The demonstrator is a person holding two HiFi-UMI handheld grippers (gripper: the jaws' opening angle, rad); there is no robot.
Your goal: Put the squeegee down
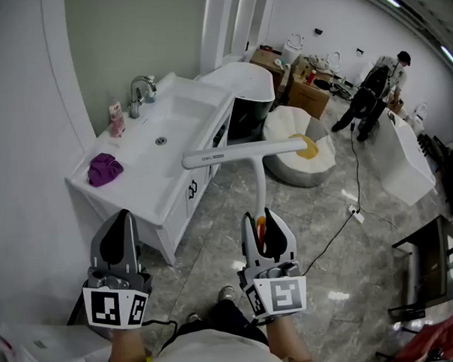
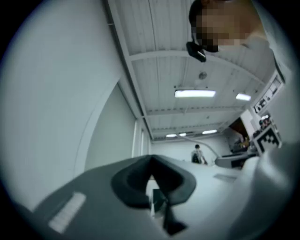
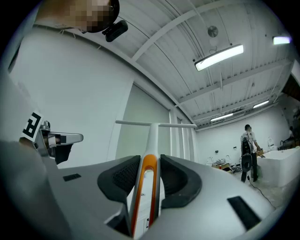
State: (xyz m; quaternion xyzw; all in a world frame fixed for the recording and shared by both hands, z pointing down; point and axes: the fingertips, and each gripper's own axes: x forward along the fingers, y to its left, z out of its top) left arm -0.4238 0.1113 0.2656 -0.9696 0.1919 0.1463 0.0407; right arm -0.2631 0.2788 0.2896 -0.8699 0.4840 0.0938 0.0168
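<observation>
The white squeegee [image 1: 246,151] has a long blade at the top and a handle with an orange insert; it stands upright in the air over the floor, in front of the white sink counter [image 1: 148,169]. My right gripper [image 1: 268,229] is shut on the squeegee handle [image 3: 149,173], which sits between the two dark pads [image 3: 117,180]. The left gripper [image 1: 121,236] hangs lower left, just in front of the counter's front edge, shut with nothing between its jaws. In the left gripper view its dark pads [image 2: 133,180] meet.
A purple cloth [image 1: 104,168], a pink bottle [image 1: 116,119] and a chrome tap [image 1: 140,90] are on the counter. A white bathtub [image 1: 242,83] and a round white seat [image 1: 299,146] stand behind. A cable [image 1: 345,219] runs over the marble floor; a person [image 1: 373,89] works far off.
</observation>
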